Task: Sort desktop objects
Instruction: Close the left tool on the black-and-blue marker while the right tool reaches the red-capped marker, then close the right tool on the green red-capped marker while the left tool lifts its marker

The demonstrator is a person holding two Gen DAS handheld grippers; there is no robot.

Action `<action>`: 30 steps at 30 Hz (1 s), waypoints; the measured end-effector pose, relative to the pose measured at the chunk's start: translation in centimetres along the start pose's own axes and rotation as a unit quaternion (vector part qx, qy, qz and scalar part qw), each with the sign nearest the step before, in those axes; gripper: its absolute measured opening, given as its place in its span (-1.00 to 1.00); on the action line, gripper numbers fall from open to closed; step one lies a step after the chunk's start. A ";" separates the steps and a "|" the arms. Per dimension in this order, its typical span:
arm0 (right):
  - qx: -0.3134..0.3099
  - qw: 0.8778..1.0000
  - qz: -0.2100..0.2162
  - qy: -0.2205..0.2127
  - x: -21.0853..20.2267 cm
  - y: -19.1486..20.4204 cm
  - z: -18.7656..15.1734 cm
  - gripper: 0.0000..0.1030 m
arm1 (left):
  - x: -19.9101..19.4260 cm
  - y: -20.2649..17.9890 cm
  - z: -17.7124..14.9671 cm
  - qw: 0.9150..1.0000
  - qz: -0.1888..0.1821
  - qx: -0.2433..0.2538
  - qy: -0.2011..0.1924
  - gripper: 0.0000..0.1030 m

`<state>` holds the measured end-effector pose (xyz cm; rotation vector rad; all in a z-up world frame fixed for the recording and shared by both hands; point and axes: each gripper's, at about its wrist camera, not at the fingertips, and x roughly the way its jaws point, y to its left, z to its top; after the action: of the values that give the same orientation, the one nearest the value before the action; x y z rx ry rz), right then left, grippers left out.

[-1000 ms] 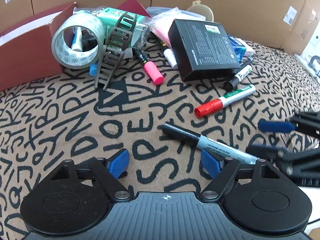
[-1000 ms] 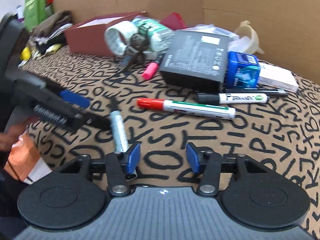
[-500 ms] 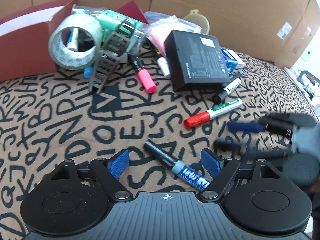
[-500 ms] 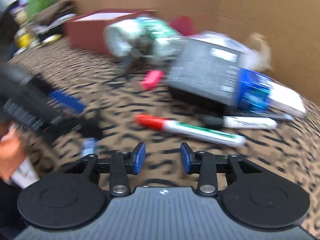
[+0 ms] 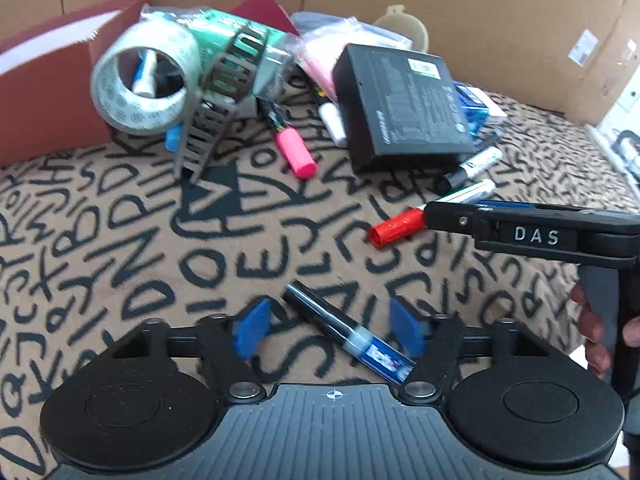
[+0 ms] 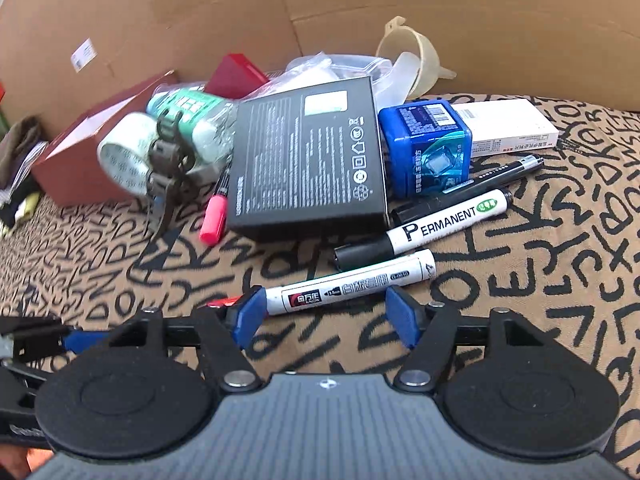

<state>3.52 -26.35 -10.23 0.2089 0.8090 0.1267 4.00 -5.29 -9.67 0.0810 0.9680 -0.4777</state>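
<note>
1. Left gripper (image 5: 332, 330) spread wide, blue fingertips (image 5: 252, 326) either side of a black-and-blue marker (image 5: 344, 330) lying slantwise on the lettered cloth (image 5: 120, 248); pads not touching it, though its near end runs in close by the right finger.
2. Right gripper (image 6: 326, 312) likewise wide apart, nothing between the pads; blue pad (image 6: 402, 314) just short of the red-capped white marker (image 6: 352, 282), which lies crosswise right ahead of the fingertips.
3. Seen from the left wrist: right gripper's black finger marked "DAS" above the same red-capped marker, a hand (image 5: 592, 332) on its grip at the right edge.
4. Just behind that marker, a black-capped marker (image 6: 432, 228) marked "PERMANENT", then a thin black pen (image 6: 480, 186).
5. Black box (image 6: 308, 160) in the middle of the pile, blue box (image 6: 424, 148) touching its right side, white carton (image 6: 508, 126) beyond.
6. Pink highlighter (image 5: 294, 150) left of the black box; tape roll (image 5: 144, 84) leaning by the dark red box (image 5: 48, 96).
7. Cardboard wall (image 6: 480, 20) behind everything, with a beige funnel (image 6: 416, 60) against it.
</note>
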 end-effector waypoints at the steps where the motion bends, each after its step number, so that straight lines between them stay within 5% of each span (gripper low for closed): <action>1: 0.001 1.000 -0.005 -0.003 0.1 0.1 0.1 0.42 | 0.1 0.0 0.1 1.000 0.006 0.000 -0.002 0.25; 3: 0.002 1.000 -0.016 -0.010 0.4 0.4 0.2 0.47 | 0.1 0.0 0.1 1.000 0.016 0.003 -0.006 0.16; 7: 0.001 0.999 -0.031 -0.023 1.1 0.9 0.2 0.63 | 0.1 -0.1 0.1 0.999 0.040 0.013 -0.009 -0.46; 10: 0.009 0.999 -0.035 -0.031 1.5 1.0 0.3 0.64 | 0.0 0.4 0.2 0.999 0.038 0.005 -0.008 -0.53; 18: -0.042 0.997 -0.052 -0.040 2.2 2.5 0.0 0.60 | -0.4 1.4 0.2 0.999 0.037 -0.009 -0.005 -0.51; 21: -0.087 0.995 -0.040 -0.022 1.9 2.5 0.0 0.14 | -0.4 2.2 0.4 0.999 0.051 -0.014 -0.006 -0.61; 27: -0.182 0.982 -0.052 0.003 0.5 1.8 -0.1 -0.19 | 0.1 4.1 1.6 0.997 0.074 -0.025 -0.011 -0.62; 29: -0.229 0.971 -0.062 0.007 0.0 1.9 -0.6 -0.23 | 0.1 4.6 2.0 0.997 0.073 -0.031 -0.009 -0.52; 30: -0.253 0.965 -0.066 0.009 -0.3 2.0 -0.8 -0.25 | 0.0 4.8 2.0 0.997 0.068 -0.034 -0.006 -0.27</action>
<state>2.65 -24.35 -10.12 -0.3291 0.7809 0.2045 7.62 -1.57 -9.20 0.0807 0.9589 -0.3195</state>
